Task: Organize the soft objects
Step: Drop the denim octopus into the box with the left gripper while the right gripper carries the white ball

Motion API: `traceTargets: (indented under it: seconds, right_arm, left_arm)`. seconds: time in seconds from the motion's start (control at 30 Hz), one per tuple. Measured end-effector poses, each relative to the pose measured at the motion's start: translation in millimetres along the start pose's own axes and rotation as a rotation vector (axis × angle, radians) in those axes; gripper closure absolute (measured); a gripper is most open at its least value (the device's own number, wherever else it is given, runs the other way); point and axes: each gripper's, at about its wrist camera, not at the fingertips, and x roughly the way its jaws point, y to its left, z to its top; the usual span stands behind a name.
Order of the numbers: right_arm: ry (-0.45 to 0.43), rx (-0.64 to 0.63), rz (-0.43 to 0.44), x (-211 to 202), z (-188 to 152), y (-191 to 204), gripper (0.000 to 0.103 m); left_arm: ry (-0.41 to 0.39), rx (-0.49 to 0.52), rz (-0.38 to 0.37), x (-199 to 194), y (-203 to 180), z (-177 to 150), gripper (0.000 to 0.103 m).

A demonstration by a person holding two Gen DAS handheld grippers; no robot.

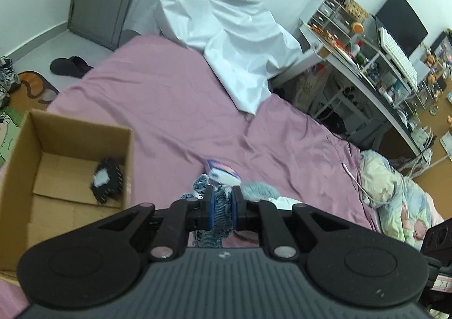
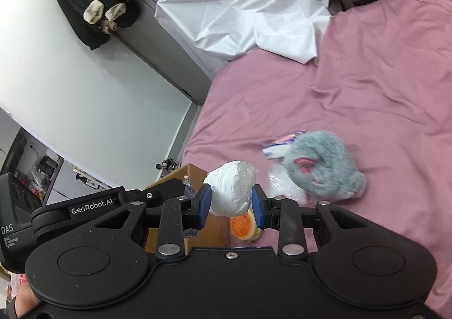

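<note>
My left gripper (image 1: 221, 206) is shut on a frayed blue denim cloth (image 1: 221, 214) that hangs between its blue pads above the pink bed (image 1: 169, 98). An open cardboard box (image 1: 25, 149) stands to its left, with a black and white soft item (image 1: 108, 179) on its floor. My right gripper (image 2: 231, 200) is shut on a white wrapped bundle (image 2: 230, 192), held above the bed. A grey furry plush (image 2: 325, 169) with pink marks lies just right of it, beside a small purple and white packet (image 2: 278, 148). An orange round soft item (image 2: 243, 227) lies below the bundle.
A white sheet (image 1: 226, 36) is heaped at the far end of the bed. A cluttered desk (image 1: 367, 70) with a monitor and keyboard runs along the right side. A patterned quilt (image 1: 395, 192) lies at the bed's right edge. Shoes and a mat sit on the floor left.
</note>
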Motion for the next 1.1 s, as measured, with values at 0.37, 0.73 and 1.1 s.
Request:
traceTargets:
  seconds: [0.37,0.73,1.1]
  right_arm:
    - [-0.018,-0.057,0.031,21,0,36,0.073]
    - [-0.006,-0.113,0.056,45,-2,67,0.073]
    - [0.031,-0.127,0.059,69,-5,77,0.073]
  left_arm:
    - [-0.069,-0.062,0.039,-17,50,21,0.093]
    - [-0.093,-0.117,0.109,-14,97,34,0.093]
    - [-0.052,-0.142,0.168,10,126,38,0.092]
